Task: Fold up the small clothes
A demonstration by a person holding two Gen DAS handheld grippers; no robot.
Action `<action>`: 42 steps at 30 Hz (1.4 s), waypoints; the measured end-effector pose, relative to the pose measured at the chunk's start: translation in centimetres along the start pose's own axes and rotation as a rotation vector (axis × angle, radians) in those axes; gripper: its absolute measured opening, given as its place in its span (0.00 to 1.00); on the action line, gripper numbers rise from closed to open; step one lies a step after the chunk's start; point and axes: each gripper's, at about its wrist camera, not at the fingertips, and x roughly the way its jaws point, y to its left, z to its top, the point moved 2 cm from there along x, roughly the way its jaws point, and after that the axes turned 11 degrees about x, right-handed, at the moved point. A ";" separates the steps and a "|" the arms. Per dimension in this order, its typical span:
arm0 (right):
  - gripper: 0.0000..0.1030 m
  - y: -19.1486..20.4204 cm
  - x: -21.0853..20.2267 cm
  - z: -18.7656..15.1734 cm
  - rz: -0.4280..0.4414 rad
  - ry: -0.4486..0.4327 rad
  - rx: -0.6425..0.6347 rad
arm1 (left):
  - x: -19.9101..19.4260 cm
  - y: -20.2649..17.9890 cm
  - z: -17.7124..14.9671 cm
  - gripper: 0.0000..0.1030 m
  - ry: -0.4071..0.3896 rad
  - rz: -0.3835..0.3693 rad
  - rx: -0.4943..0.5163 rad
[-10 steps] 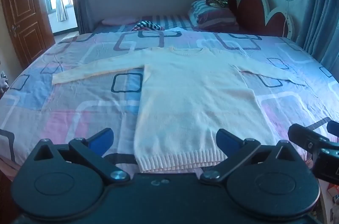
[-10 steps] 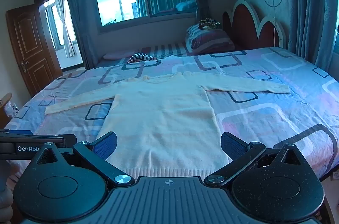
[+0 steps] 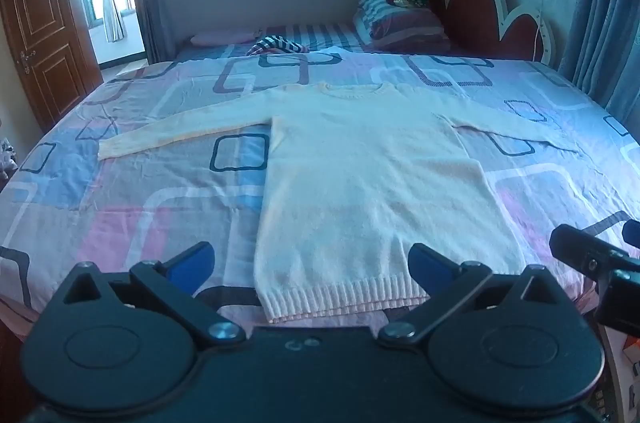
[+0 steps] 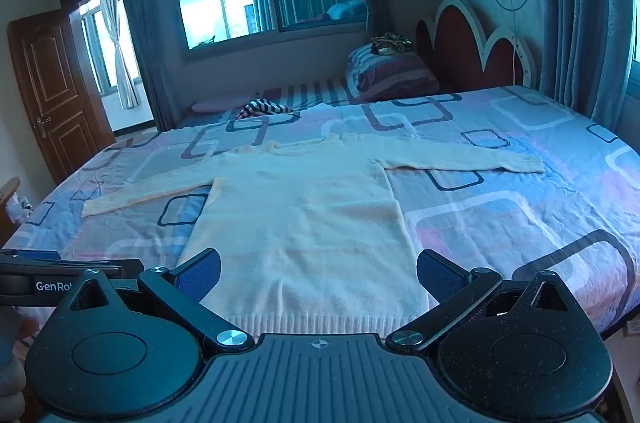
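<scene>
Already flat: sweater (image 3: 372, 179) lies face up mid-bed (image 3: 132, 199), sleeves spread left and right, hem near, ready for folding. Left gripper (image 3: 310, 261) and right gripper (image 4: 318, 271) both released, empty, hovering by hem, likely lining up first grab.

Sweater (image 3: 360, 183) lies flat on the bed (image 3: 140, 191), hem at the near edge, collar toward the far side, sleeves out left and right. Behind the sweater: striped garment (image 3: 276, 45), pillow stack (image 3: 404, 23) to its right, headboard (image 3: 492, 15) further right. Door (image 3: 40, 31) far left of the sweater.
</scene>
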 end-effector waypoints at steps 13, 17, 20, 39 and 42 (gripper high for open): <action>1.00 0.0 0.0 -0.1 -0.001 0.002 -0.001 | 0.0 0.3 0.4 0.99 0.008 0.000 -0.004; 1.00 0.2 0.2 -0.2 -0.006 0.005 -0.007 | 0.1 0.5 0.4 0.99 0.011 -0.004 -0.010; 1.00 0.3 0.2 -0.2 -0.008 0.004 -0.008 | 0.3 0.5 0.4 0.99 0.013 -0.004 -0.010; 1.00 0.5 0.5 -0.1 -0.013 0.006 -0.013 | 0.5 0.6 0.5 0.99 0.013 -0.001 -0.003; 1.00 0.5 0.6 -0.1 -0.014 0.007 -0.013 | 0.5 0.6 0.5 0.99 0.012 -0.003 -0.003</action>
